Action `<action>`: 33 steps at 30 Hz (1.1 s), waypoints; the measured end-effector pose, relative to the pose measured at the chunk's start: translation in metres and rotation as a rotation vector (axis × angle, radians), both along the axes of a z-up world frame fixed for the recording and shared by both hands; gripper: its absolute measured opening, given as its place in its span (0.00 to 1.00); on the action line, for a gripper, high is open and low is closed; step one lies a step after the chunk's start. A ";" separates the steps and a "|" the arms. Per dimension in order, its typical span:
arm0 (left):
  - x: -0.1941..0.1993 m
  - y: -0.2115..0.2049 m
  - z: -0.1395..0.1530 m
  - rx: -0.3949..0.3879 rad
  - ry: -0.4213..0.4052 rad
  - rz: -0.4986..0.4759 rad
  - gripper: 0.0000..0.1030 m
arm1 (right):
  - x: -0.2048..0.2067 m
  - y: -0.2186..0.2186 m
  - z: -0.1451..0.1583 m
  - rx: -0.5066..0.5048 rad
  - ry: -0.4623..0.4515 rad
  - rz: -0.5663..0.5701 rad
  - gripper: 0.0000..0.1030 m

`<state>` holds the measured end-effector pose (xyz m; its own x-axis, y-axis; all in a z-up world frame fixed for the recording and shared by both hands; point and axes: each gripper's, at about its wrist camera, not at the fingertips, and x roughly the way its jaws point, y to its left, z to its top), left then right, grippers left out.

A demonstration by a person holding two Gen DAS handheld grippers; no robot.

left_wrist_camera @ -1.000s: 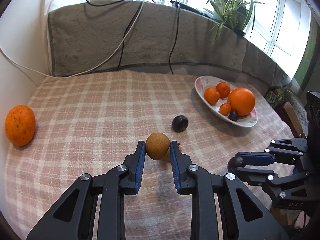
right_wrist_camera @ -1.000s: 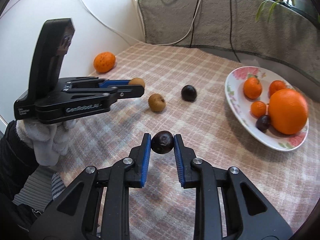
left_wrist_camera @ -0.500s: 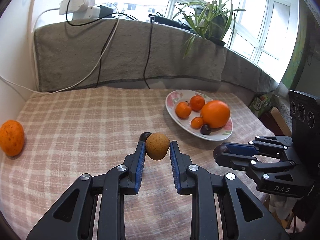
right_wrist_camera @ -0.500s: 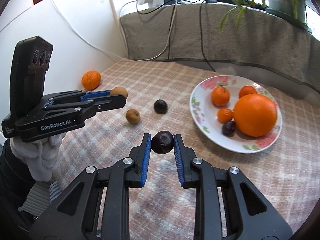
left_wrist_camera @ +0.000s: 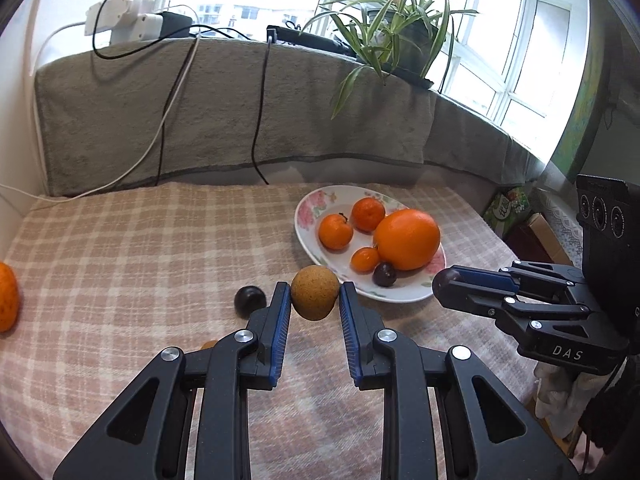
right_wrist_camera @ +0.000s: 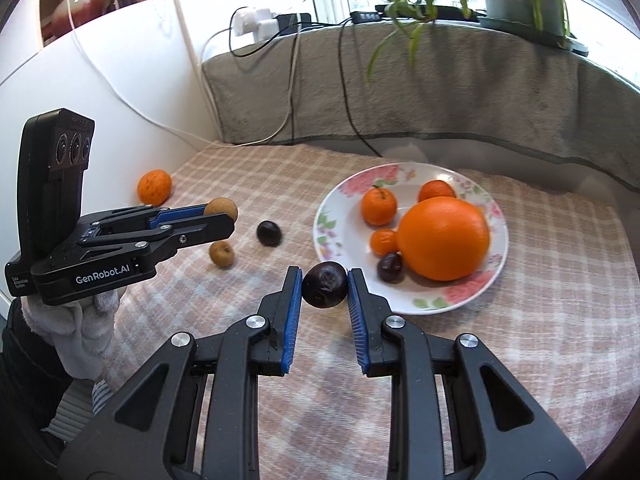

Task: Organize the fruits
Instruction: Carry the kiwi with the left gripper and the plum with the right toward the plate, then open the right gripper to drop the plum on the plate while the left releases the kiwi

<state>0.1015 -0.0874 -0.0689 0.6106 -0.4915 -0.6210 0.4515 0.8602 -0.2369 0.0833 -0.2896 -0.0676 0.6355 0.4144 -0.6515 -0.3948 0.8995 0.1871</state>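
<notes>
My left gripper (left_wrist_camera: 314, 298) is shut on a brown round fruit (left_wrist_camera: 314, 292), held above the checked cloth, left of the plate. It also shows in the right wrist view (right_wrist_camera: 218, 216). My right gripper (right_wrist_camera: 324, 286) is shut on a dark plum (right_wrist_camera: 324, 290), held near the plate's front-left rim. The floral plate (right_wrist_camera: 452, 300) holds a big orange (right_wrist_camera: 444, 238), three small tangerines and a dark plum (right_wrist_camera: 390, 267). On the cloth lie another dark plum (right_wrist_camera: 269, 233), a brown fruit (right_wrist_camera: 221, 254) and an orange (right_wrist_camera: 154, 187) at far left.
A grey towel-covered ledge (left_wrist_camera: 240, 120) with cables and power strips runs along the back. A potted spider plant (left_wrist_camera: 400, 28) stands on it. A white wall is on the left. Boxes (left_wrist_camera: 516, 216) sit beyond the table's right edge.
Both grippers have lifted and moved toward the plate, each still holding its fruit. The plate now looks nearer and more central in both views.
</notes>
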 end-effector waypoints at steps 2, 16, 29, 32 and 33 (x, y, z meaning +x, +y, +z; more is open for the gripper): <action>0.003 -0.004 0.000 -0.001 0.001 -0.008 0.22 | 0.003 -0.006 0.001 0.003 0.001 -0.010 0.24; 0.027 -0.031 -0.003 0.004 0.011 -0.048 0.22 | 0.019 -0.020 -0.003 0.005 0.009 -0.031 0.24; 0.043 -0.051 -0.012 0.023 0.033 -0.067 0.22 | 0.034 -0.024 -0.011 0.002 0.023 -0.036 0.24; 0.046 -0.055 -0.014 0.028 0.038 -0.070 0.22 | 0.036 -0.025 -0.013 0.003 0.029 -0.037 0.24; 0.047 -0.056 -0.014 0.029 0.038 -0.070 0.22 | 0.037 -0.025 -0.014 0.002 0.032 -0.036 0.24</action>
